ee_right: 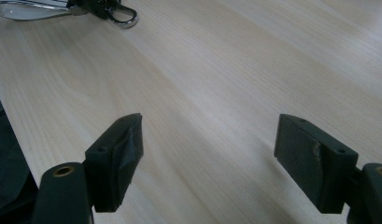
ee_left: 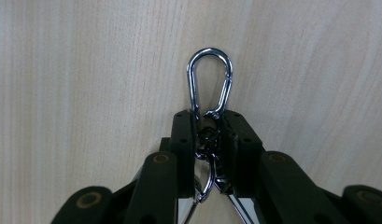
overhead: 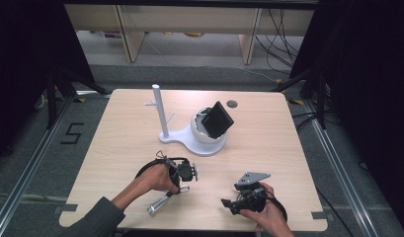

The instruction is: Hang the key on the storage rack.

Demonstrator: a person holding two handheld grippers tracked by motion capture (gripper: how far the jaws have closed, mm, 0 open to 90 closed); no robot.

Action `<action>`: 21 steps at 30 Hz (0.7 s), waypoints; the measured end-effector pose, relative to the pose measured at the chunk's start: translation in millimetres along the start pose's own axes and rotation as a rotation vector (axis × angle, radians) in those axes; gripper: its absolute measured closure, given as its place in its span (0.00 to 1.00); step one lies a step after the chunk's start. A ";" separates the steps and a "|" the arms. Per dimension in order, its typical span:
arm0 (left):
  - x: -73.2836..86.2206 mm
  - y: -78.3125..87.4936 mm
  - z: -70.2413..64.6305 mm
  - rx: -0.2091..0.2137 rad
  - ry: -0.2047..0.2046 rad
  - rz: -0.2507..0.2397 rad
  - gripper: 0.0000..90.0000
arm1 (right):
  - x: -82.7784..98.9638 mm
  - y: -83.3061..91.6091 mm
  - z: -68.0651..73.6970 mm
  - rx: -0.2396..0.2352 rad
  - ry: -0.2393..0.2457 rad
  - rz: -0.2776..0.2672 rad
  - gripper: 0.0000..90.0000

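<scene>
Two hand-held grippers sit low over the pale wood-grain worktop (overhead: 140,133), near its front edge. The left gripper (ee_left: 208,135) has its black fingers (ee_left: 183,140) clamped on a shiny silver metal carabiner clip (ee_left: 209,79). The clip's oval loop sticks out beyond the fingertips and lies against the wood, while its swivel end is pinched between the pads. In the high view the left gripper (overhead: 182,173) is held by the person's left hand (overhead: 155,180), and a bright metal piece (overhead: 159,205) attached to the clip trails back toward the front edge of the worktop.

The right gripper (ee_right: 209,154) has its fingers (ee_right: 121,156) spread wide apart with bare wood between them, gripping nothing. In the high view the right gripper (overhead: 234,202) is in the person's right hand (overhead: 266,212), near the left one but not touching it, with a grey three-cornered plate on top.

Farther back, around the middle of the worktop, stands a white plastic stand with a tall upright post and small side pegs (overhead: 162,116). A white round cup on the same base (overhead: 204,133) holds a black rectangular slab (overhead: 218,119) that leans tilted in it.
</scene>
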State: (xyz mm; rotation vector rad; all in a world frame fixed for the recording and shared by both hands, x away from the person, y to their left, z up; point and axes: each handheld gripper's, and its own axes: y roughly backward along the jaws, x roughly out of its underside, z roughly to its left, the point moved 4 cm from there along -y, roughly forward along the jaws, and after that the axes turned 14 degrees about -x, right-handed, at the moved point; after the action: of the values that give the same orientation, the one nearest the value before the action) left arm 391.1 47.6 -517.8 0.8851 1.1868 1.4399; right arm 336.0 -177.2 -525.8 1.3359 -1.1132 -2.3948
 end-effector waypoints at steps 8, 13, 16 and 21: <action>3.8 0.1 3.9 -0.007 -0.009 -0.031 0.83 | -0.4 -0.6 -0.3 0.002 -0.012 -0.021 0.28; 6.5 9.8 6.1 0.014 0.021 -0.074 0.83 | 0.3 -0.2 -1.9 0.008 0.003 -0.013 0.28; 10.9 19.8 12.7 -0.014 0.020 -0.077 0.83 | -0.2 -0.6 -1.0 0.003 -0.005 -0.018 0.28; 22.2 38.1 24.2 -0.038 0.062 -0.097 0.83 | -0.2 -1.0 -1.0 0.003 -0.009 -0.016 0.28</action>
State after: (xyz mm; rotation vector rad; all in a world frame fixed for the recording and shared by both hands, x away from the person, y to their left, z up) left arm 399.9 74.9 -476.5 0.7518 1.2283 1.4155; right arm 337.1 -176.9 -526.7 1.3411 -1.1133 -2.4134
